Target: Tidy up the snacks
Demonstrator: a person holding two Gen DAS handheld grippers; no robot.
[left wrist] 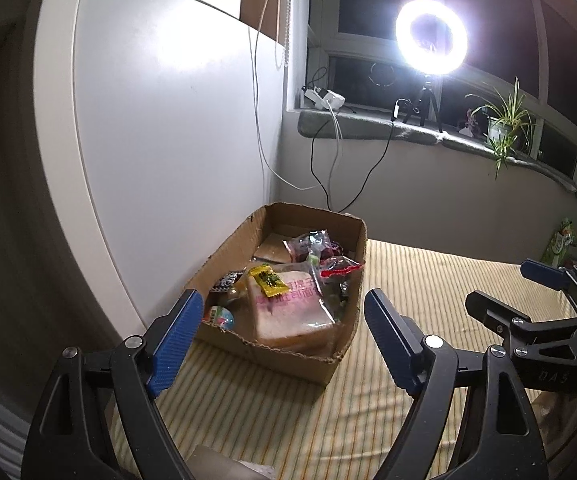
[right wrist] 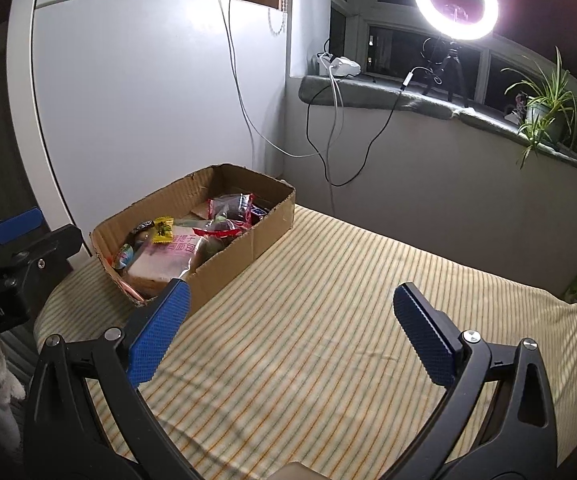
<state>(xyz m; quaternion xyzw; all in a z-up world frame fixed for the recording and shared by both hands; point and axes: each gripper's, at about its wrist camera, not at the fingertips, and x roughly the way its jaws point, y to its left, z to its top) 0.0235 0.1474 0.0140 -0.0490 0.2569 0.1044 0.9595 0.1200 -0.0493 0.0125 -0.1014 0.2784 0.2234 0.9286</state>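
My striped table cloth (right wrist: pixel 328 300) carries the cardboard box (right wrist: pixel 240 256) at its far left corner by the white cabinet. Inside lie a bagged bread loaf (left wrist: pixel 288 308), a yellow sachet (left wrist: pixel 268 280) on it, and what may be candies behind. My left gripper (left wrist: pixel 284 332) and right gripper (right wrist: pixel 292 328) gape wide, empty.

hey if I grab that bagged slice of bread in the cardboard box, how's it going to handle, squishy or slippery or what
The bagged bread probably squashes easily: it looks like a soft, thick slice. Its clear wrapper shines under the ring light, so it may slip on the fingers. The yellow sachet lying on top would likely slide off when the bread is lifted.
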